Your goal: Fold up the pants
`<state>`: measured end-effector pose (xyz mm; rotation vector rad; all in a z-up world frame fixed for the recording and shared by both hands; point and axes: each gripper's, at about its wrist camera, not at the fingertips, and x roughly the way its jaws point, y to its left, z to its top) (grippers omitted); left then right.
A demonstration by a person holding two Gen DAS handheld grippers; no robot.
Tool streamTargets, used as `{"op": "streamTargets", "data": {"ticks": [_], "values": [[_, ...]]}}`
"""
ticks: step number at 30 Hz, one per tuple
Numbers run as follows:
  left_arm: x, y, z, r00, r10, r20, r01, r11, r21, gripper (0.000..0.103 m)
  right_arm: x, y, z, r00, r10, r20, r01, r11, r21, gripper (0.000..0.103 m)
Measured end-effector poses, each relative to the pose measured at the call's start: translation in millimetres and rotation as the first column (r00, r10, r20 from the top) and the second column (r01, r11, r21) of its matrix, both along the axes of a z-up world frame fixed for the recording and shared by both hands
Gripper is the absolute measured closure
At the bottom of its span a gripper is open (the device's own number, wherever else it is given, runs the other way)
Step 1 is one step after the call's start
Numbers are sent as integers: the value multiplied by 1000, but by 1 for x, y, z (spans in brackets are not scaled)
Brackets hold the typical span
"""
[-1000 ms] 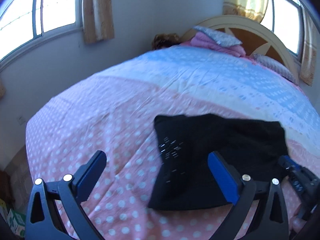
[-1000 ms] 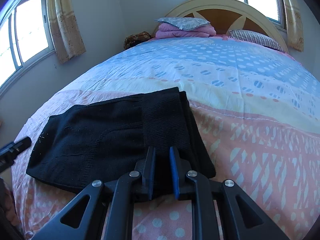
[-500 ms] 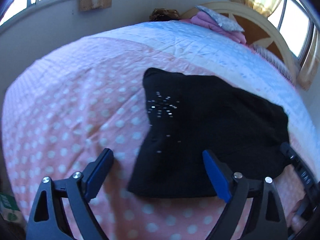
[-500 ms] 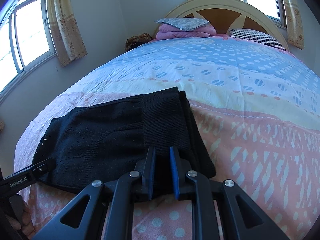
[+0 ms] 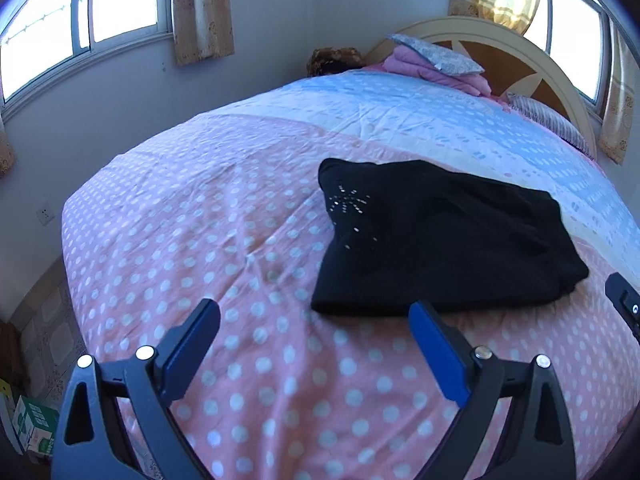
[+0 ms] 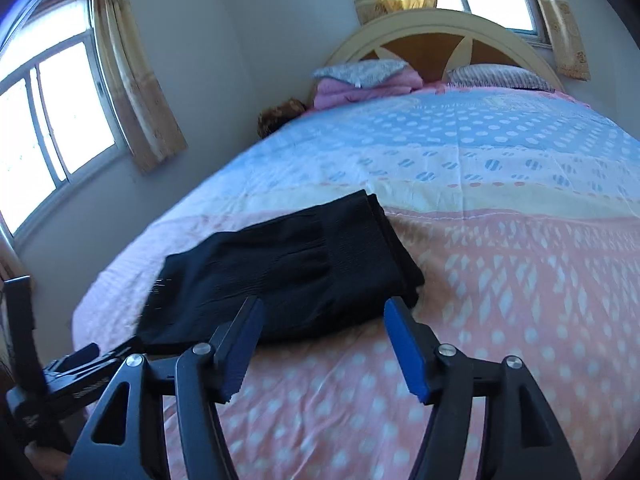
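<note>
The black pants [image 5: 436, 236] lie folded into a flat rectangle on the pink dotted bedspread [image 5: 200, 232], with a sparkly star pattern near their left end. They also show in the right wrist view [image 6: 288, 276]. My left gripper [image 5: 316, 332] is open and empty, held above the bedspread just in front of the pants. My right gripper [image 6: 322, 332] is open and empty, just in front of the pants' near edge. The right gripper's tip shows at the right edge of the left wrist view [image 5: 624, 304].
The bed's head has a cream and wood headboard [image 5: 504, 44], a folded pink blanket with a grey pillow [image 5: 436, 60] and a striped pillow [image 6: 500, 76]. Windows with curtains [image 5: 204, 8] line the walls. Boxes [image 5: 28, 428] stand on the floor at left.
My right gripper has opened, let go of the pants and pulled back and up. My left gripper has drawn back from the pants, which now lie free.
</note>
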<state>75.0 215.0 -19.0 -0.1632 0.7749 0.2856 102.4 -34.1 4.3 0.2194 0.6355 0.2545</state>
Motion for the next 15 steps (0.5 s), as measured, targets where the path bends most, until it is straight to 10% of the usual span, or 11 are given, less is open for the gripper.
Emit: {"op": "streamTargets", "data": {"ticks": [15], "values": [[-54,-53,1,986,-164,-6,164,986,-3,5,-92,8,6,997,-35,74,50,976,-212,31]]}}
